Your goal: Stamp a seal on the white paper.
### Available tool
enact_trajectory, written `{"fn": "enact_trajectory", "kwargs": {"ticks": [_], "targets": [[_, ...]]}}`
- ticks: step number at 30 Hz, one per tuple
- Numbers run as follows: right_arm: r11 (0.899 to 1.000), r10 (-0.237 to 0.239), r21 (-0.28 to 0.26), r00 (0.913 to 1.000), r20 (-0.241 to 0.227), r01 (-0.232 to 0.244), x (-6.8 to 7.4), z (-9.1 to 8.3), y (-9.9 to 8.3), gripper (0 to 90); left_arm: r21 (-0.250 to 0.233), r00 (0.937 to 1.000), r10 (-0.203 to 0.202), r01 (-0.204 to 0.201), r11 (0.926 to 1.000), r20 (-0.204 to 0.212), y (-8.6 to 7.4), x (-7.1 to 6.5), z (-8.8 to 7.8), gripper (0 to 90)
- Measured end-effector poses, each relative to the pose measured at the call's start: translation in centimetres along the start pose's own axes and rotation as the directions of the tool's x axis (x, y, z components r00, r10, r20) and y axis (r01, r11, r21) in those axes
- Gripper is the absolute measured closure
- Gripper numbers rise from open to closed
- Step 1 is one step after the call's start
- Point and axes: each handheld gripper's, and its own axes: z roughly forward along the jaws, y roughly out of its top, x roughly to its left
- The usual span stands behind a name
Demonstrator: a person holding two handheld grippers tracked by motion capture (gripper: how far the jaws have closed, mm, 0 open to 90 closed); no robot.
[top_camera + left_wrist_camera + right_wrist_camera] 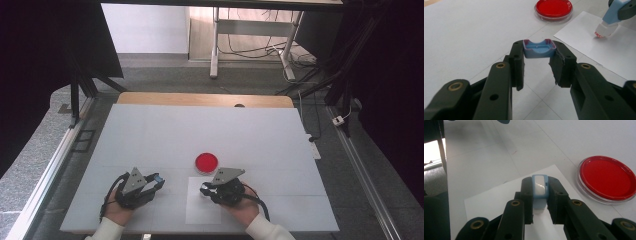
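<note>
While the L gripper (539,61) pinches a blue cap (539,48) just above the table (150,135), the R gripper (540,195) clamps a blue stamp (539,191), tip on the white paper (494,200), w/ the red dish (607,178) just beside.

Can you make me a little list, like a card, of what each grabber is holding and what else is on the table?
left gripper: shut on a small blue cap with red-stained edges
right gripper: shut on a blue and white stamp, red tip down on the paper
white paper: flat on the table, under the stamp
red dish: round, clear-rimmed, just beyond the paper
table: white top
</note>
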Motion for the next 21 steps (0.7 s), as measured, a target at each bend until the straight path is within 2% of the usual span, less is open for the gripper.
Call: {"fn": "enact_trajectory", "kwargs": {"ticks": [21], "targets": [[0.999, -0.028, 0.031, 0.9994, 0.018, 0.027, 0.25, 0.51, -0.13, 75.4, -0.001, 1.0, 0.001, -0.001, 1.0, 0.005, 0.01, 0.01, -0.04, 64.0]]}}
